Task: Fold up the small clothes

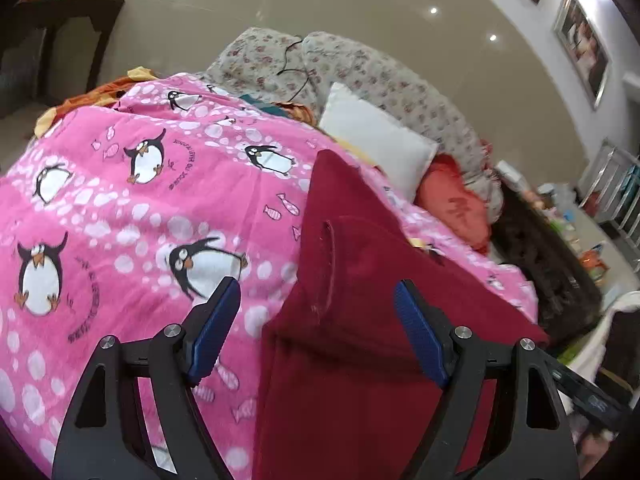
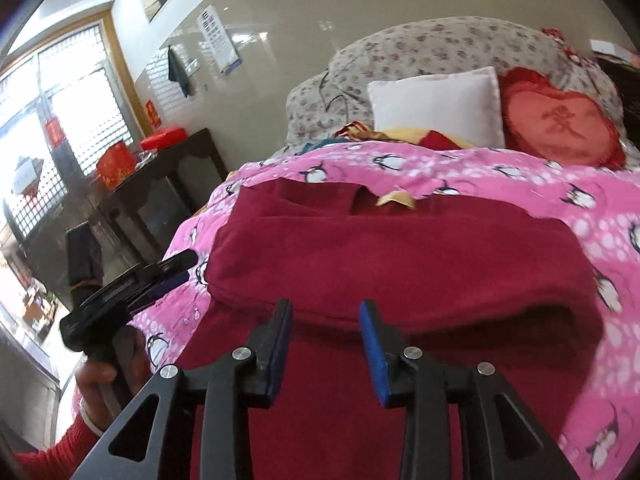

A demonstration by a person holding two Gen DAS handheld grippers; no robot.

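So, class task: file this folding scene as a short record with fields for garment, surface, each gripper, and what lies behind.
garment: dark red fleece garment, partly folded, upper layer doubled over
surface: pink penguin-print bedcover
left gripper: open, nothing between pads
right gripper: open above the red cloth, gripping nothing
behind: white square pillow, red heart-shaped cushion, floral grey quilt
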